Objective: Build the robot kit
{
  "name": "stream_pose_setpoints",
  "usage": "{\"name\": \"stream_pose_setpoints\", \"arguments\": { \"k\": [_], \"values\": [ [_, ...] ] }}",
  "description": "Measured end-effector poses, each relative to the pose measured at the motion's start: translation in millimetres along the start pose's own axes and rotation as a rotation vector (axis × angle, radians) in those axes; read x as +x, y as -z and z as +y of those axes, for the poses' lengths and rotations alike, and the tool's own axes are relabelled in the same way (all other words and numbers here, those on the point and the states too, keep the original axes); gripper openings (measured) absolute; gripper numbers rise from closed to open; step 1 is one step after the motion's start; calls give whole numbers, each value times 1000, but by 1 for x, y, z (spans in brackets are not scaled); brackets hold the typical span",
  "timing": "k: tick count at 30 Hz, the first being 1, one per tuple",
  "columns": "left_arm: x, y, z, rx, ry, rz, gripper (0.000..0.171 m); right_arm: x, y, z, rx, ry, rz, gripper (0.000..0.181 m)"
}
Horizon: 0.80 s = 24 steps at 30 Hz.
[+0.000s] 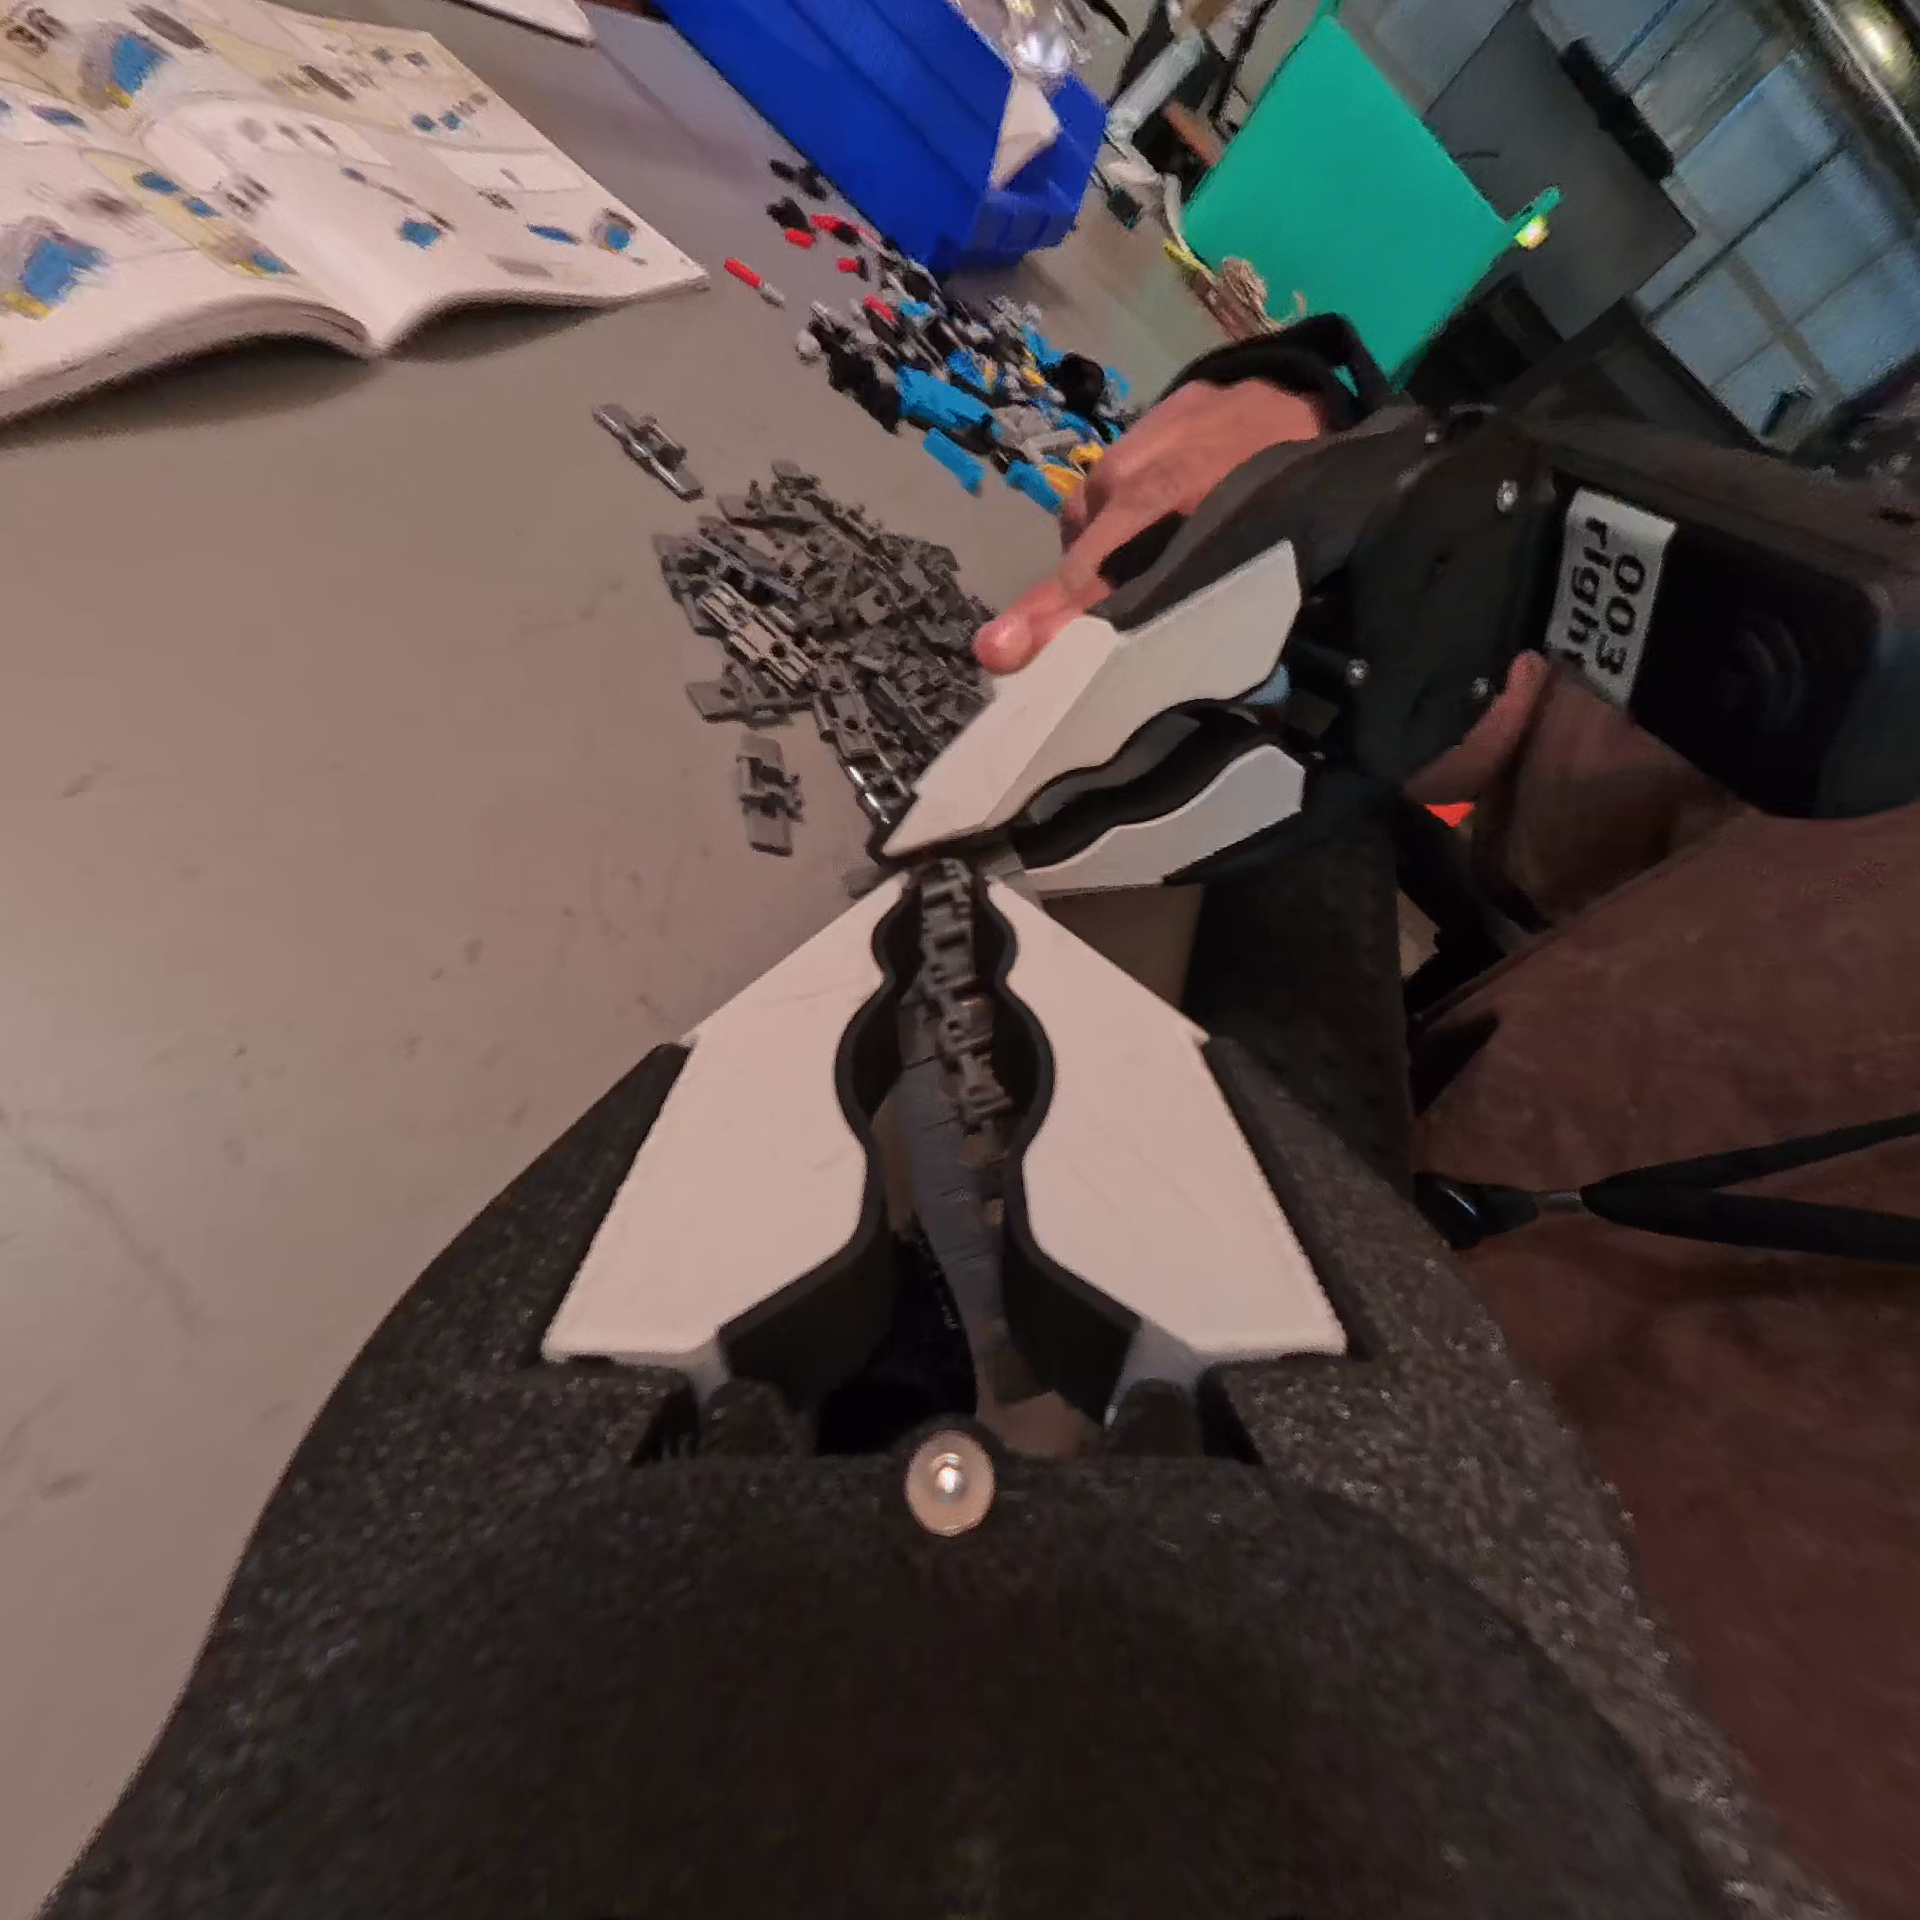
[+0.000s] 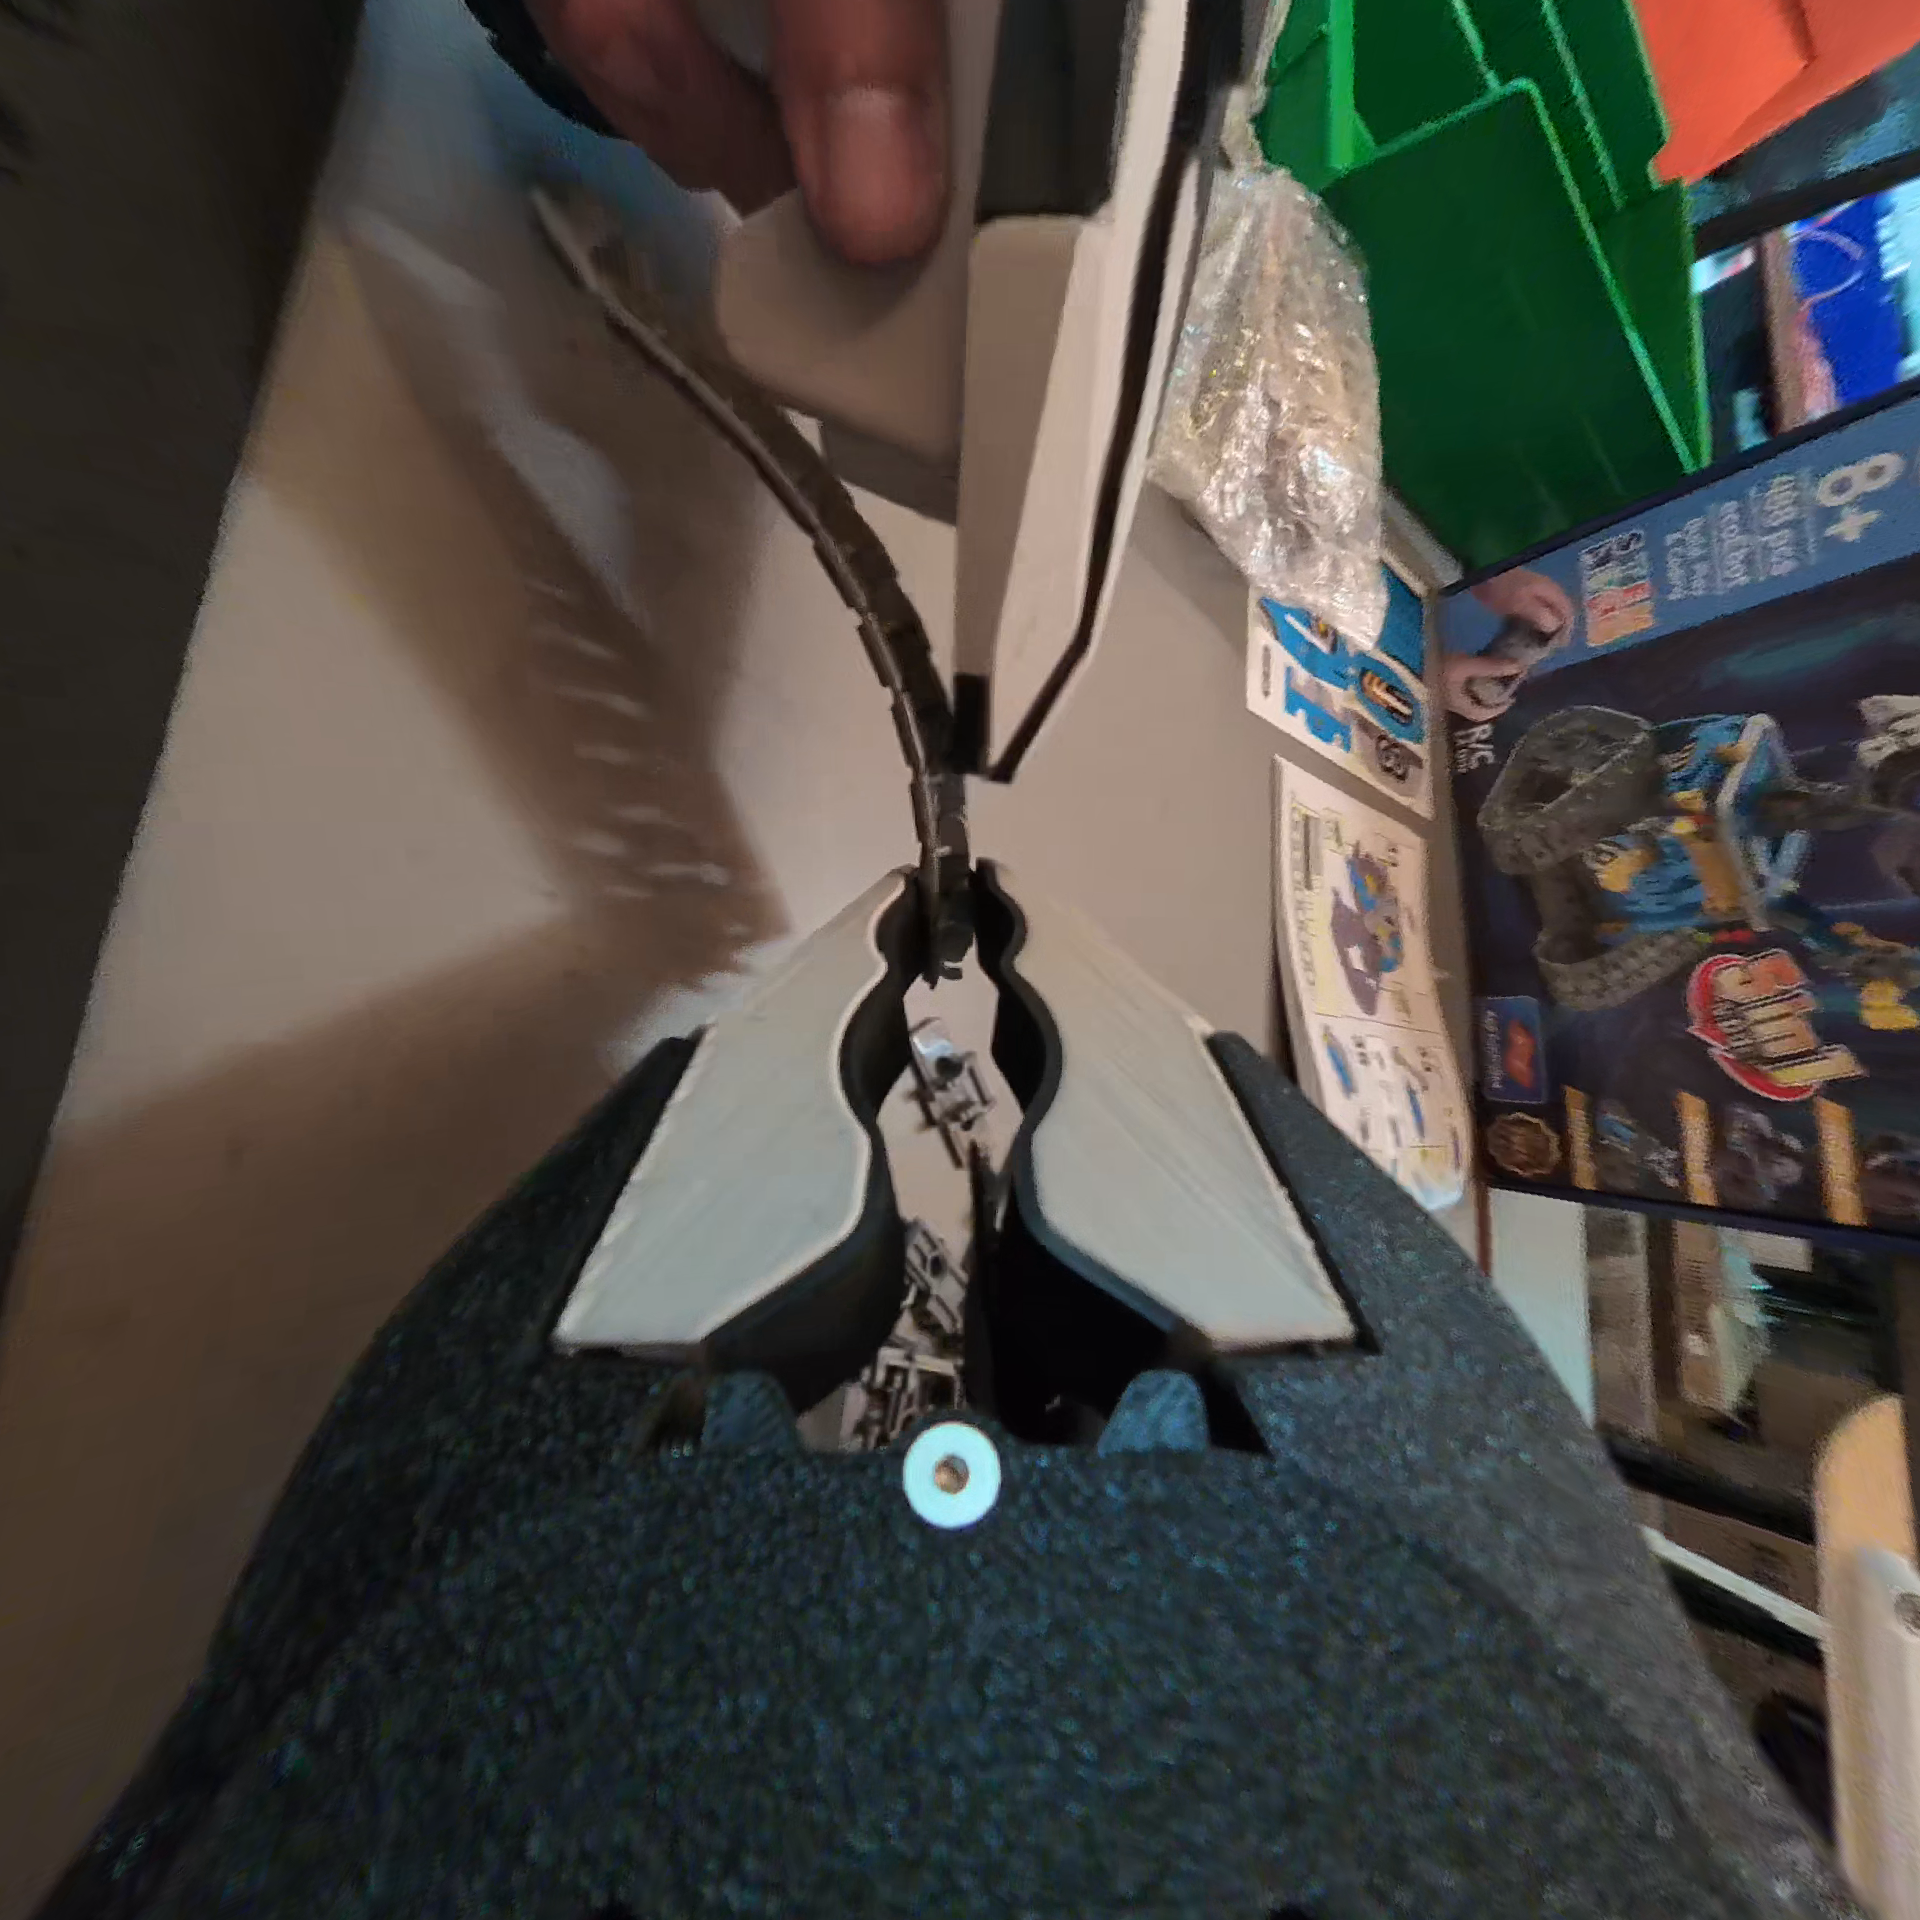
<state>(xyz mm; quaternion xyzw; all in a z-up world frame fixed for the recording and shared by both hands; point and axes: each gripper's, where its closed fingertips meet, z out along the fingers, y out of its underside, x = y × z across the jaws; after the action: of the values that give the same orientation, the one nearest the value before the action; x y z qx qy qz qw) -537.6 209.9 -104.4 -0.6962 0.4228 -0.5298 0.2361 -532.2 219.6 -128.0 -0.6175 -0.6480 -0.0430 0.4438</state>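
While both grippers meet tip to tip above the grey table [image 1: 312, 831], the largest thing beyond the left jaws is an open instruction booklet [image 1: 260, 187], lying far ahead and to their left. Past it, a blue bin [image 1: 894, 114] stands further out. Ahead of the right jaws and to their right stands a printed toy box [image 2: 1683, 894], with green bins [image 2: 1507, 291] above it, a crumpled clear bag [image 2: 1278, 405] beside them, and a sticker sheet [image 2: 1340, 675] and a folded leaflet [image 2: 1371, 997] between the box and the jaws.

Just ahead of the left jaws, slightly left, lies a heap of grey track links [image 1: 821, 613]; beyond it sits a smaller cluster of blue, black and red pieces [image 1: 966, 384].

The left gripper [image 1: 940, 883] is clenched on a grey linked track chain [image 1: 951, 997], which runs back between its fingers toward the camera. The right gripper [image 2: 945, 883] is closed on the same chain's end, and in its view the chain arcs up and away to the left, passing the left gripper's tips. A hand [image 1: 1164, 488] holds the right gripper, one finger lying along its white finger.
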Motion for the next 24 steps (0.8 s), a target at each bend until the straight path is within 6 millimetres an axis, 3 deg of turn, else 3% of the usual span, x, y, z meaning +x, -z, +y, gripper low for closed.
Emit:
{"name": "stream_pose_setpoints", "arguments": {
  "k": [5, 8, 10, 13, 15, 16, 18, 19, 24],
  "values": [
    [-13, 28, -39, 199, -19, -21, 18, 2, 11, -11, 135, -181, -103, 9],
    [-28, 52, -65, 388, 52, 16, 18, 12, 27, -23, 316, -456, -263, 9],
    [-23, 55, -70, 459, 78, 119, 18, 23, 38, -24, 421, -670, -383, 9],
    [12, 39, -61, 384, 45, 303, 19, 32, 47, -25, 546, -911, -554, 9],
    [21, 21, -54, 316, -66, 251, 30, 32, 47, -24, 566, -980, -624, 9],
    [22, 12, -52, 288, -93, 214, 36, 32, 46, -24, 577, -996, -640, 9],
    [17, -1, -49, 226, -92, 174, 32, 42, 51, -23, 632, -1078, -669, 9],
    [19, -4, -47, 203, -72, 205, 21, 44, 51, -20, 640, -1093, -671, 8],
    [9, -19, -51, 162, 41, 268, 23, 51, 49, -11, 648, -1112, -630, 8]
  ]
}}
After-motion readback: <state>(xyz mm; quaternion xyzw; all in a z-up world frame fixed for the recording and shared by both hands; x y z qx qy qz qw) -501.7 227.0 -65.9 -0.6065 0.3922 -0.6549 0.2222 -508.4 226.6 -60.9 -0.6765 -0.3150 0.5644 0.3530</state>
